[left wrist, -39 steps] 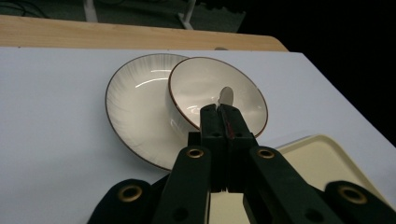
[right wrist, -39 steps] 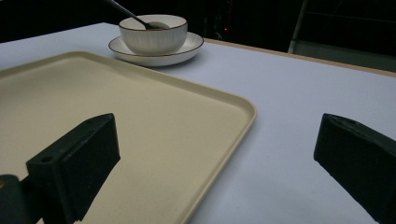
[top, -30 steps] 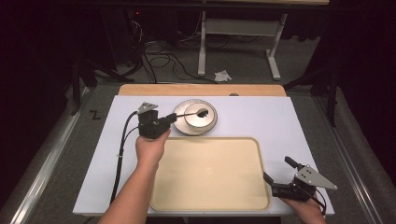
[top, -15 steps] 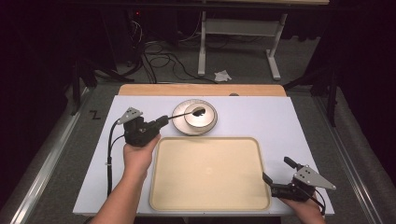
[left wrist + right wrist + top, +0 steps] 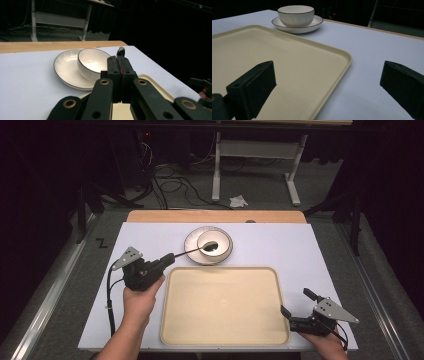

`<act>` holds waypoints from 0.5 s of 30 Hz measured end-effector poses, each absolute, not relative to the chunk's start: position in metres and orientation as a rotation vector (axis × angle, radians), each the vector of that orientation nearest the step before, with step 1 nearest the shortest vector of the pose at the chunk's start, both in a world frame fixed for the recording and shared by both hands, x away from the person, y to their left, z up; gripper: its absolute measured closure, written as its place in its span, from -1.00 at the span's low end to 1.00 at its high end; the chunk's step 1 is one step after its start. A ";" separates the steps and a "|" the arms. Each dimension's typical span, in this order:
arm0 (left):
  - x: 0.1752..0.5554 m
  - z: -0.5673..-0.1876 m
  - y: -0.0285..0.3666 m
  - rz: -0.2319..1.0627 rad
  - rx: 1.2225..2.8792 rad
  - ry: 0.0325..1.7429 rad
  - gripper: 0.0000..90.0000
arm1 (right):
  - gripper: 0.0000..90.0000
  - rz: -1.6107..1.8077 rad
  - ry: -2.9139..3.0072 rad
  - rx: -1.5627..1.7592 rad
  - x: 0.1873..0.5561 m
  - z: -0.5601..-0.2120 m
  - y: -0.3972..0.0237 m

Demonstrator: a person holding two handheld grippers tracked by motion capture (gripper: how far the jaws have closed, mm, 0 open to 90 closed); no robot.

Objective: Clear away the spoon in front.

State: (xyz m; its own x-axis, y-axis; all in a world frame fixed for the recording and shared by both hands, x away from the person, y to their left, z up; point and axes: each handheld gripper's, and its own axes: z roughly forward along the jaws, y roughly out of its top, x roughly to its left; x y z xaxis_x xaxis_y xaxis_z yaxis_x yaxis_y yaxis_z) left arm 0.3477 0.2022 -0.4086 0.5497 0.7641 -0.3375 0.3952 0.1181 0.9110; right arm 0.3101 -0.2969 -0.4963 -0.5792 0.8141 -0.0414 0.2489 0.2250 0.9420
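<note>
We pinch the spoon [image 5: 192, 251] by its handle in the left claw [image 5: 166, 259], left of centre in the high view, its head over the bowl [image 5: 214, 245] that sits on the saucer [image 5: 191, 243], likely to lift it clear. Below lies the beige tray [image 5: 224, 304] on the bench [image 5: 310, 251]. The right claw [image 5: 295, 306], spread and empty, waits at the tray's lower-right corner.

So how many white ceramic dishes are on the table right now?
2: a shallow white ribbed plate behind the beige tray, and a white ceramic bowl sitting on it. Nothing appears hidden.
</note>
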 end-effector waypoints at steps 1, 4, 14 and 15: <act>0.345 -0.410 0.202 0.356 1.500 1.034 0.99 | -0.98 1.354 1.960 0.975 0.310 -0.496 -0.297; 0.336 -0.413 0.202 0.338 1.498 1.017 0.99 | -0.98 1.356 1.959 0.980 0.310 -0.496 -0.297; 0.311 -0.433 0.199 0.261 1.496 0.977 0.99 | -0.98 1.353 1.962 0.975 0.310 -0.497 -0.297; 0.310 -0.436 0.199 0.247 1.493 0.978 0.99 | -0.98 1.352 1.963 0.975 0.310 -0.497 -0.296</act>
